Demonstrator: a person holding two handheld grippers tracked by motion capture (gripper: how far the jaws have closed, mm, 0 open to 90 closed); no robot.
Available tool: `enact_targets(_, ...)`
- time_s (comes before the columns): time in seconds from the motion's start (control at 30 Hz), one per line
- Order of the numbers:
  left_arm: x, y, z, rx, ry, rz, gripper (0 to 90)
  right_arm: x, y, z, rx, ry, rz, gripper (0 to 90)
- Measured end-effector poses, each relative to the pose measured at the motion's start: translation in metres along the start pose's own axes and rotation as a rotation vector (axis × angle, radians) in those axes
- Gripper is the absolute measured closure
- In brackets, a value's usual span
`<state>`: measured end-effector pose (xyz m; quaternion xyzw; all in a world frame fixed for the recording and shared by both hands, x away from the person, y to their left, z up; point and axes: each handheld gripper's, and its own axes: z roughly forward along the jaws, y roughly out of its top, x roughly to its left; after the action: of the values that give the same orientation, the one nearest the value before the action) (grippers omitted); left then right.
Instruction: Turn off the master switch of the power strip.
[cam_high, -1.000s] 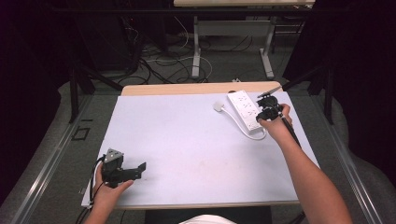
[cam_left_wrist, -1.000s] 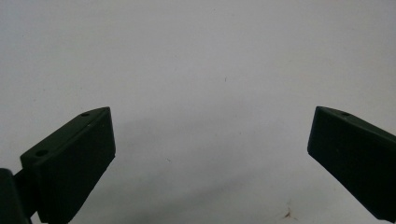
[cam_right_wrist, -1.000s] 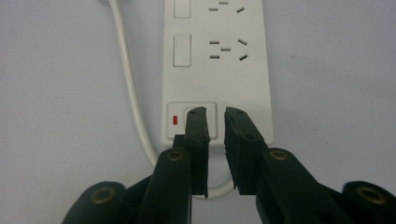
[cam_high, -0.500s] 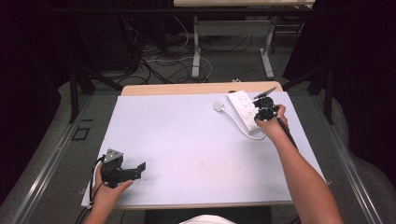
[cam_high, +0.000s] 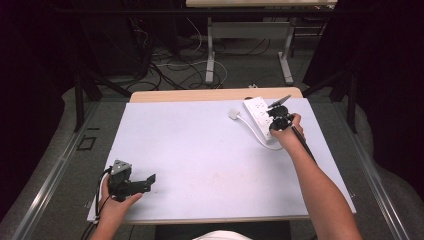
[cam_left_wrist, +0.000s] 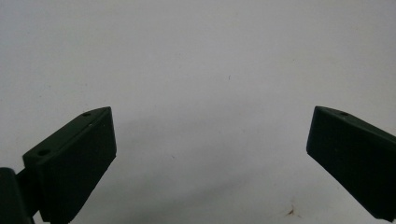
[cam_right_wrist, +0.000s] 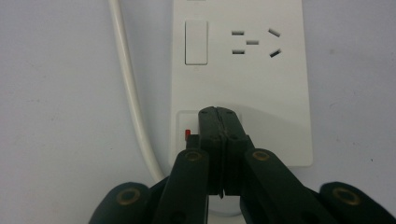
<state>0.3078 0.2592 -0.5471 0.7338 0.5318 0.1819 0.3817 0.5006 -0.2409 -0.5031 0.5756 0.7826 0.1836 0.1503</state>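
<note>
A white power strip (cam_high: 259, 115) lies at the far right of the white table (cam_high: 200, 150), its white cable (cam_high: 260, 137) looping to a plug (cam_high: 233, 114). My right gripper (cam_high: 276, 118) is shut, its joined tips (cam_right_wrist: 218, 114) pressing on the strip's rocker switch (cam_right_wrist: 189, 133) at the near end of the power strip (cam_right_wrist: 243, 70); a red mark shows on the switch. A second switch (cam_right_wrist: 196, 42) and a socket sit farther along. My left gripper (cam_high: 145, 181) rests at the table's near left corner, jaws wide open over bare tabletop (cam_left_wrist: 205, 70), with nothing between them.
The cable (cam_right_wrist: 133, 93) runs along the strip's left side. Beyond the table's far edge stand table legs (cam_high: 210, 50) and loose floor cables (cam_high: 165, 65). A metal rail (cam_high: 55, 170) runs along the floor on the left.
My right gripper has shifted slightly left and nearer along the power strip, its tips coming down onto the switch. The left gripper has stayed put.
</note>
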Motion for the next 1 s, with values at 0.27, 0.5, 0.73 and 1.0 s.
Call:
enact_targets(0.27, 0.0, -0.0003, -0.0005, -0.001, -0.001, -0.005, 1.7, 0.0005, -0.0003, 0.004, 0.009, -0.001, -0.002, 90.0)
enact_targets(0.5, -0.0004, -0.0004, -0.0008, 0.007, -0.001, -0.001, 1.7, 0.0012, -0.0009, 0.0044, 0.016, -0.001, 0.003, 90.0)
enact_targets(0.73, -0.0014, -0.0009, -0.0001, 0.001, 0.003, 0.003, 1.8, 0.0002, -0.0028, 0.0065, 0.01, 0.008, 0.0, 90.0)
enact_targets(1.0, -0.0017, -0.0009, -0.0009, 0.011, 0.005, 0.0, 1.8, 0.003, -0.005, 0.008, -0.018, -0.008, -0.039, 90.0)
